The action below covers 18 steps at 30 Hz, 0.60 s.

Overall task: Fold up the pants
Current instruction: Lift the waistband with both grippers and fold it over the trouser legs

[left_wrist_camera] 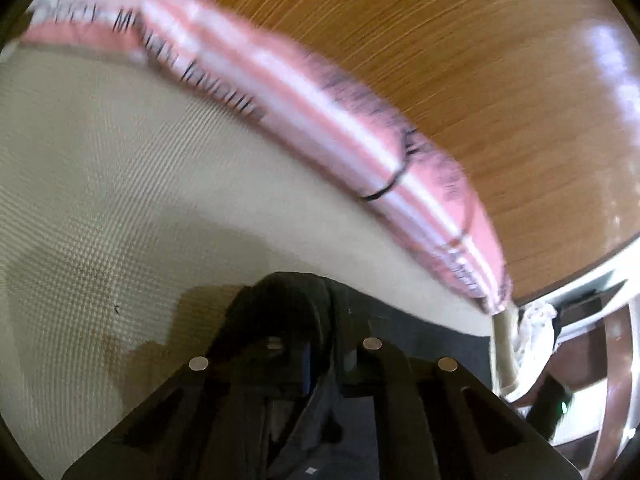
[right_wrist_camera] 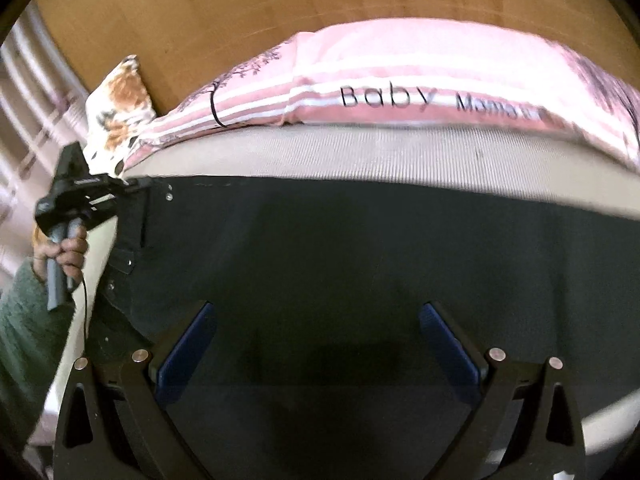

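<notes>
Dark pants [right_wrist_camera: 340, 264] lie spread flat on a cream mattress [right_wrist_camera: 360, 152]. My right gripper [right_wrist_camera: 316, 344] hovers over their middle, open and empty, blue pads [right_wrist_camera: 188, 348] wide apart. My left gripper [right_wrist_camera: 132, 184] shows at the pants' left edge in the right wrist view, held in a hand, its tips on the waist corner. In the left wrist view the left gripper [left_wrist_camera: 320, 344] is shut on a fold of dark pants fabric [left_wrist_camera: 308, 420] bunched between its fingers.
A pink striped pillow [right_wrist_camera: 400, 80] printed "Baby" lies along the mattress's far edge, also in the left wrist view [left_wrist_camera: 320, 108]. A floral pillow [right_wrist_camera: 116, 112] sits at its left. A wooden headboard [right_wrist_camera: 240, 8] stands behind. The bed edge and floor items [left_wrist_camera: 560, 344] show at right.
</notes>
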Available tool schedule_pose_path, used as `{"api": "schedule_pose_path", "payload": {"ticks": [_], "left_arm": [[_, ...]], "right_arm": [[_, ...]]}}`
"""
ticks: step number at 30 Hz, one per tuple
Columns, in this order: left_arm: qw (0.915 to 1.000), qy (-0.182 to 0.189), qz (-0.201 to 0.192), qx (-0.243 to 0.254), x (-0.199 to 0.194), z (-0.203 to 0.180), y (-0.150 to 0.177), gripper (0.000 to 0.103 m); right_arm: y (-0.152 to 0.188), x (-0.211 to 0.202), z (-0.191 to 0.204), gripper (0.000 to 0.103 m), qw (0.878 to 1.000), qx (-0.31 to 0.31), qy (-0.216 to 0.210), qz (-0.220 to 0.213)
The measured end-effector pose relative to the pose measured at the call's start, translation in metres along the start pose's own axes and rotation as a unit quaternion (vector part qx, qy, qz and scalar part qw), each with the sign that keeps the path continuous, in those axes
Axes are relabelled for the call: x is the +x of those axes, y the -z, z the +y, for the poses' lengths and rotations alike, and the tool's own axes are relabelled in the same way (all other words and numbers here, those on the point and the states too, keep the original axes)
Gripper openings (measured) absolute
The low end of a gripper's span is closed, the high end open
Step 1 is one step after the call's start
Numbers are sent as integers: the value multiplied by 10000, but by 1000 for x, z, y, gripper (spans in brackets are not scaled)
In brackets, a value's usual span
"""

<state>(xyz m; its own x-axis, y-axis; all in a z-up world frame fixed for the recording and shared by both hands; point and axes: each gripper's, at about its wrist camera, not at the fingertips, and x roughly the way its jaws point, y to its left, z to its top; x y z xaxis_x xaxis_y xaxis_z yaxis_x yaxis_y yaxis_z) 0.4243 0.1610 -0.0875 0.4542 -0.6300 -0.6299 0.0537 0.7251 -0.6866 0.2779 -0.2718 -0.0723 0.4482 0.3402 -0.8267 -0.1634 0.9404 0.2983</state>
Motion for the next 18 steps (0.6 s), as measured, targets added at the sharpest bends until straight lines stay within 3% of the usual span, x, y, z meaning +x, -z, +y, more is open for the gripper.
{"api": "schedule_pose_path", "payload": {"ticks": [7,9,18], "left_arm": [[9968,333,-597,423,-42,-34,21,8],[9960,353,-684,455,-48,-39,24,8],[9935,238,-830,736,-59,-58,27,8]], "right_arm": [[-65,21,-31,96,9905,-1122,-475,645],[-84,35,-35,89,9839,-1406,-670,874],[-126,83,-44,83,9481,-2092,-1547,1828]]}}
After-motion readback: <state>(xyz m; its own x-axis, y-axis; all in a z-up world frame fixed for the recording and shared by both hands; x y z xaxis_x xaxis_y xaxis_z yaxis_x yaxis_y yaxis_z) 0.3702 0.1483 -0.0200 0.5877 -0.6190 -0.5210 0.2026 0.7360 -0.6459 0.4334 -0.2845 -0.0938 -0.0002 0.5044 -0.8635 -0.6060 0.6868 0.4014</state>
